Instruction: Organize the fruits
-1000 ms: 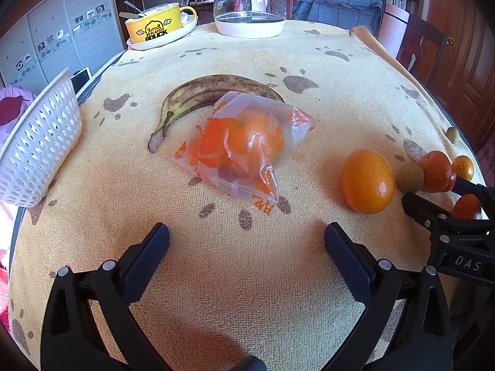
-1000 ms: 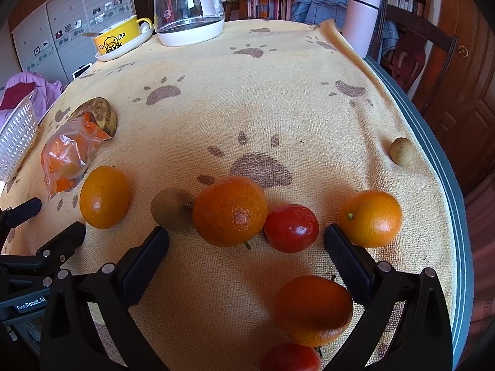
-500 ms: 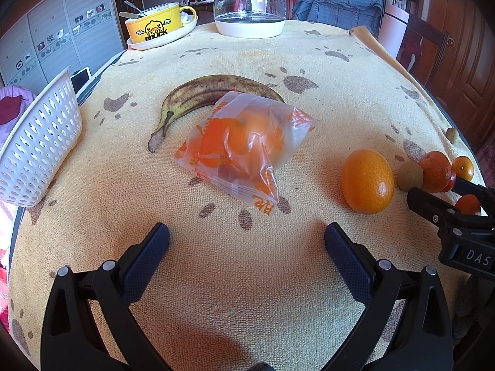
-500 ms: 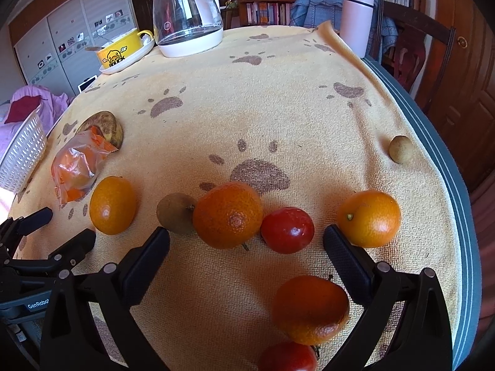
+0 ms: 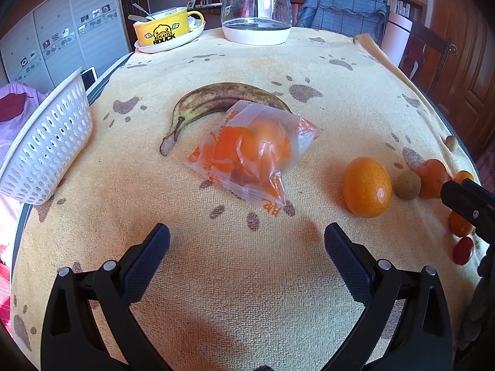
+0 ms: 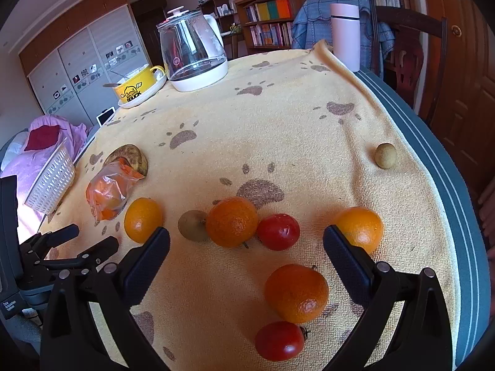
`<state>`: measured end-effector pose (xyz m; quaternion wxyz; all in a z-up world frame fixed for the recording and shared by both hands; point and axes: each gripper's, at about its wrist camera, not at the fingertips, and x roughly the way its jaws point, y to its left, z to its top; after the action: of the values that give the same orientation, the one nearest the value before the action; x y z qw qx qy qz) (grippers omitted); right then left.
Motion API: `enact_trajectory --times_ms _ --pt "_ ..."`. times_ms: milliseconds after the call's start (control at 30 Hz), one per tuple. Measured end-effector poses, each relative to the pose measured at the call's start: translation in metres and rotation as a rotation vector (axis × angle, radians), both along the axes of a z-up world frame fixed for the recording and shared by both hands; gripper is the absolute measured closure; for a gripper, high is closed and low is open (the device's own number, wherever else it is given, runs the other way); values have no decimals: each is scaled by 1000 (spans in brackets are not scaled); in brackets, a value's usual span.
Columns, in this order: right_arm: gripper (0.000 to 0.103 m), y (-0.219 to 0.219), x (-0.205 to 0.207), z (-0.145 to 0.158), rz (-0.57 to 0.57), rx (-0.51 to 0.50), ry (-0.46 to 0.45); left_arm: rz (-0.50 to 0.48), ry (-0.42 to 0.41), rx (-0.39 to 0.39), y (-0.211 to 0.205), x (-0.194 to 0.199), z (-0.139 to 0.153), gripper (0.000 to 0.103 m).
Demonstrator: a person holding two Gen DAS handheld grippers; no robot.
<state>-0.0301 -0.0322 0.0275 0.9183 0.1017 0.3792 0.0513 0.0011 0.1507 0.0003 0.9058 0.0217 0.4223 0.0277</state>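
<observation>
Vs a second ago: our right gripper (image 6: pixel 246 247) has lifted and tilted up, so more room and bookshelf show in its view; fruit layout unchanged. Left gripper (image 5: pixel 247 244) hasn't moved.

Both sets of jaws are spread wide, nothing between them, hovering over the paw-print cloth (image 5: pixel 247 278).

Landmark = the bagged oranges (image 5: pixel 252 151):
- banana (image 5: pixel 216 99) directly behind it, its right end tucked under the bag
- white basket (image 5: pixel 46 151) well to its left, at the table edge, tipped up on its side
- lone orange (image 5: pixel 367 187) to its right, apart from it
- further right, a touching row: small brown fruit (image 6: pixel 193 225), big orange (image 6: pixel 232 221), tomato (image 6: pixel 278 232); then a third orange (image 6: pixel 360 228) past a gap
- nearer us than that row: fourth orange (image 6: pixel 296 292) with a second tomato (image 6: pixel 280 341) touching its near side
- one more brown fruit (image 6: pixel 385 155) far right, close to the cloth edge
- far behind: yellow duck bowl (image 5: pixel 168 29) on a plate, glass kettle (image 5: pixel 256 9)

Open room: bare cloth between bag and basket, and across the whole middle behind the fruit row. Table rim (image 6: pixel 445 185) runs close along the right of the fruit.
</observation>
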Motion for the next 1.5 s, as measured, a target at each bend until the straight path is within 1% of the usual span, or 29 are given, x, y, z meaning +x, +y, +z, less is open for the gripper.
enact_trajectory --times_ms 100,300,533,700,800,967,1167,1233,1367,1433,1467,1500 --pt "5 -3 -5 5 -5 2 -26 0 -27 11 -2 -6 8 2" --pt "5 -12 -17 19 -30 -26 -90 -23 -65 37 -14 -14 22 2" --pt "5 -30 -28 19 -58 -19 -92 -41 -101 45 -23 -18 34 2" --pt "5 -38 -34 17 -67 -18 -90 -52 -108 52 -29 -18 35 2" --pt "5 -40 -37 16 -61 -25 -90 -57 -105 38 -29 -18 35 2" --pt "5 -44 -44 14 -43 -28 -83 -74 -72 -47 -26 -15 32 2" --pt "15 -45 -47 10 -12 -10 -70 -148 -55 -64 -47 -5 28 3" --pt "19 -47 -47 9 -8 0 -63 -170 -37 -62 -55 2 25 16" --pt "26 -54 -48 7 -12 11 -51 -191 2 -97 -64 15 15 28" --pt "30 -57 -49 6 -16 21 -44 -189 20 -114 -67 21 11 40" --pt "31 -58 -50 5 -13 25 -40 -186 26 -120 -68 24 9 44" --pt "33 -59 -50 5 -10 27 -36 -188 31 -131 -69 26 8 50"
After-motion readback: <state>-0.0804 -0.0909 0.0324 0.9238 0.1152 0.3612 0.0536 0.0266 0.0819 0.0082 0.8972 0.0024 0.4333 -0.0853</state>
